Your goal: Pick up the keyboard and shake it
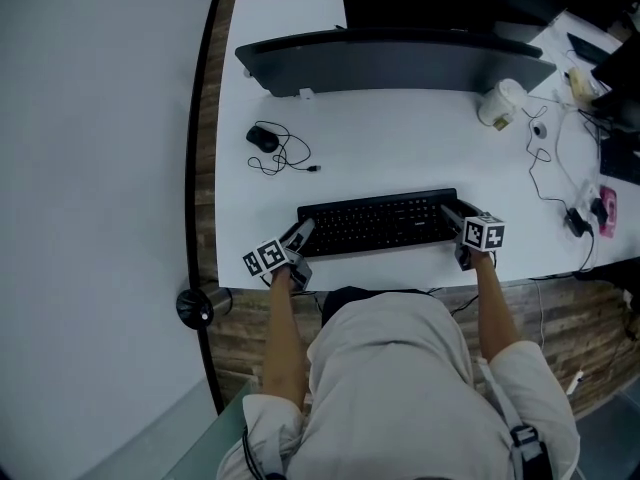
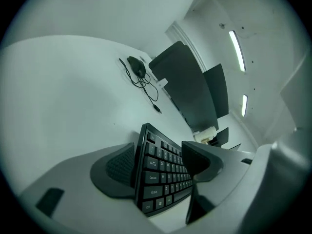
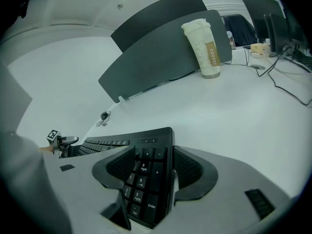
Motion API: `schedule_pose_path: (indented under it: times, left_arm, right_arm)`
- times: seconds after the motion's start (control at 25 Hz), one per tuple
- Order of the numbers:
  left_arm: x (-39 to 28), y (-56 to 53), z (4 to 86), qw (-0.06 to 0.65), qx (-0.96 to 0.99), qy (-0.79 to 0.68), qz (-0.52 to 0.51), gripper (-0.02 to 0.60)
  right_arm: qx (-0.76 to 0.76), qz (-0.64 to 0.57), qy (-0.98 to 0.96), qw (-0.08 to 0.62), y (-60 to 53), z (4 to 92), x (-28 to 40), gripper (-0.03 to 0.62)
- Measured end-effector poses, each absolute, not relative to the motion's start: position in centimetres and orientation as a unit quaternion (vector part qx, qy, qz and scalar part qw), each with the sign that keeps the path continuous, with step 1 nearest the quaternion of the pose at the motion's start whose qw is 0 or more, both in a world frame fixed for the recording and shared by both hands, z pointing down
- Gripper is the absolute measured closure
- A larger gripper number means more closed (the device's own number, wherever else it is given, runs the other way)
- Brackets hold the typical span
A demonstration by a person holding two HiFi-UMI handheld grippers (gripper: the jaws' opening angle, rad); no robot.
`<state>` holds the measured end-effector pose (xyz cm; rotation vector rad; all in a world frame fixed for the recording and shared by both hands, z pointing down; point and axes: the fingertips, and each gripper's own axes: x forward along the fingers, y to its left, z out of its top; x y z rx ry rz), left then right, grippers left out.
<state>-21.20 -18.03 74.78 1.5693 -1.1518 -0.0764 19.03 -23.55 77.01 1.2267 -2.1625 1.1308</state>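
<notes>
A black keyboard (image 1: 380, 223) lies flat near the front edge of the white desk (image 1: 400, 148). My left gripper (image 1: 300, 234) straddles its left end. In the left gripper view, one pad (image 2: 117, 167) sits by the keyboard's (image 2: 161, 179) edge and the other pad (image 2: 201, 160) stands off above the keys, so the left gripper (image 2: 160, 162) is open. My right gripper (image 1: 452, 216) straddles the right end. In the right gripper view, the number-pad end (image 3: 146, 179) lies between the pads with thin gaps, so the right gripper (image 3: 155, 168) is open too.
A black mouse (image 1: 263, 138) with a coiled cable lies at the back left. A long dark curved panel (image 1: 400, 58) runs across the back. A coffee cup (image 1: 500, 101) stands at the back right, with cables (image 1: 556, 163) and a pink item (image 1: 606, 208) beyond it.
</notes>
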Motion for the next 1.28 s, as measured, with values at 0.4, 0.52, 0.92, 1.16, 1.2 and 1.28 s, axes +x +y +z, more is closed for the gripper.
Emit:
schedule_pose_path:
  times: [0.4, 0.52, 0.92, 1.16, 1.2, 1.28]
  left_arm:
    - [-22.0, -15.4, 74.0, 0.699, 0.573, -0.369, -0.216, 0.272]
    - [-19.1, -13.4, 72.6, 0.738, 0.580, -0.281, -0.203, 0.272]
    - [-15.7, -10.9, 71.8, 0.673, 0.703, -0.219, -0.067, 0.336]
    - [-16.6, -13.3, 71.3, 0.532, 0.804, -0.264, -0.010, 0.463]
    - [-16.9, -13.4, 71.2, 0.511, 0.818, -0.263, -0.002, 0.460]
    - [-17.0, -13.3, 71.2, 0.476, 0.843, -0.250, 0.024, 0.456]
  right_arm:
    - [0.456, 0.393, -0.773, 0.201, -23.7, 77.1, 19.1, 0.329]
    - [0.461, 0.386, -0.778, 0.179, -24.6, 76.3, 19.5, 0.327]
    - [0.390, 0.390, -0.812, 0.192, -23.7, 76.1, 17.4, 0.329]
    - [0.341, 0.399, -0.834, 0.167, -23.1, 75.3, 16.7, 0.359]
    - [0.323, 0.398, -0.843, 0.161, -22.9, 75.0, 16.7, 0.359]
    - [0.288, 0.394, -0.859, 0.151, -22.2, 74.5, 16.5, 0.348]
